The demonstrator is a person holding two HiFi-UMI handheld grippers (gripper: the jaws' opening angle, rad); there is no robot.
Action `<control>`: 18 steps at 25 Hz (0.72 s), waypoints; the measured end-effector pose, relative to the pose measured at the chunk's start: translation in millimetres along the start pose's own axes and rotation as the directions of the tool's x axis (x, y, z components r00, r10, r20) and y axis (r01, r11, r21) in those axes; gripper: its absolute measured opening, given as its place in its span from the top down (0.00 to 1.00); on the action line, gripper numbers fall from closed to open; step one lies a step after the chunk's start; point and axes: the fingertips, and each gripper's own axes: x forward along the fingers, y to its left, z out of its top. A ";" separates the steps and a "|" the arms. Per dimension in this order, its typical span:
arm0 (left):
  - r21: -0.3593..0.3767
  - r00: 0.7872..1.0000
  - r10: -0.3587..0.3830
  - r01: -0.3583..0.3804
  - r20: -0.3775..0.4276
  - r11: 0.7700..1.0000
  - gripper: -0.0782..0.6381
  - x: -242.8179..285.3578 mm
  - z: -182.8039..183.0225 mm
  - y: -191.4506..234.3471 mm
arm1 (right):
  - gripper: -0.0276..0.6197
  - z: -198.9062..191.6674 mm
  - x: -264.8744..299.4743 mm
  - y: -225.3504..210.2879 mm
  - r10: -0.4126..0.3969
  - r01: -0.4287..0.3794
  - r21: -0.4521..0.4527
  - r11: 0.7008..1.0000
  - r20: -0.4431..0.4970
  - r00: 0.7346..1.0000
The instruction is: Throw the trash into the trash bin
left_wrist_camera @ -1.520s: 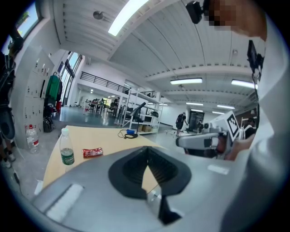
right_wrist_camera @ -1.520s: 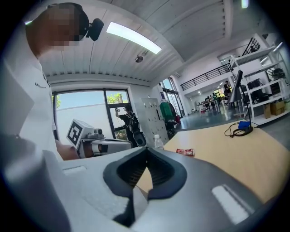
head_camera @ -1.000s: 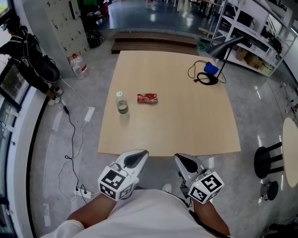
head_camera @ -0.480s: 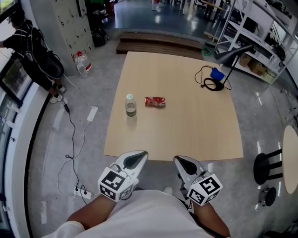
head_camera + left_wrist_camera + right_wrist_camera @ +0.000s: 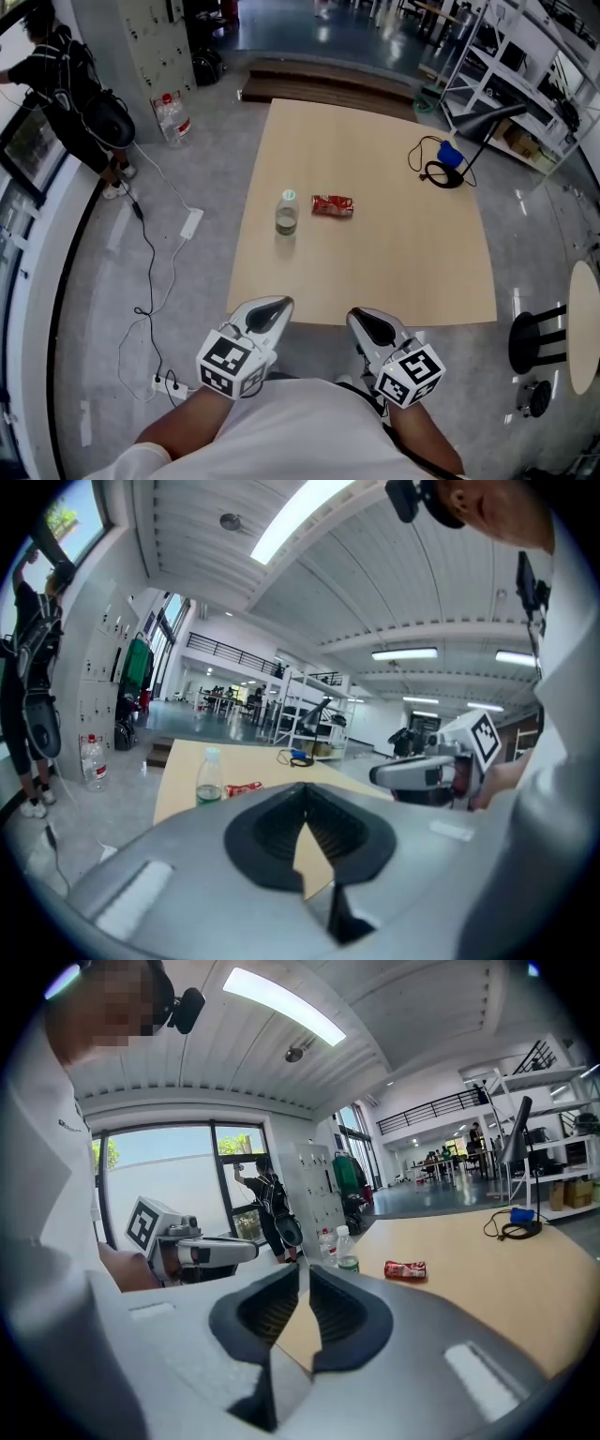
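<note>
On the light wooden table a crumpled red wrapper lies flat, with a clear plastic bottle standing upright just left of it. Both also show in the left gripper view, bottle and wrapper, and in the right gripper view, bottle and wrapper. My left gripper hangs at the table's near edge, shut and empty, its tips touching. My right gripper hangs beside it; its jaws have just been opening to a thin slit with nothing between them.
A black desk lamp with its cable and a blue object stands at the table's far right. A black stool is on the right. A power strip and cords lie on the floor to the left, near a person.
The table with the bottle and wrapper has shifted rightward in the head view, and its near edge now lies closer to both grippers. Nothing was taken hold of.
</note>
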 end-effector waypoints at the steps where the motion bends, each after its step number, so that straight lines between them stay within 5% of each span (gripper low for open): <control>1: 0.001 1.000 0.003 -0.003 -0.003 1.000 0.88 -3.2 -0.7 4.6 | 0.88 -1.1 4.1 2.9 -0.003 0.003 -0.001 1.000 -0.009 1.000; 8: -0.004 1.000 0.007 -0.007 0.019 1.000 0.88 -20.5 2.1 30.1 | 0.81 0.4 31.8 23.4 -0.043 0.042 -0.052 0.998 -0.033 0.999; 18: -0.048 0.998 0.064 -0.064 -0.004 0.997 0.88 -39.3 -13.6 62.4 | 0.80 1.1 66.6 38.8 0.001 -0.010 -0.113 0.994 -0.082 0.997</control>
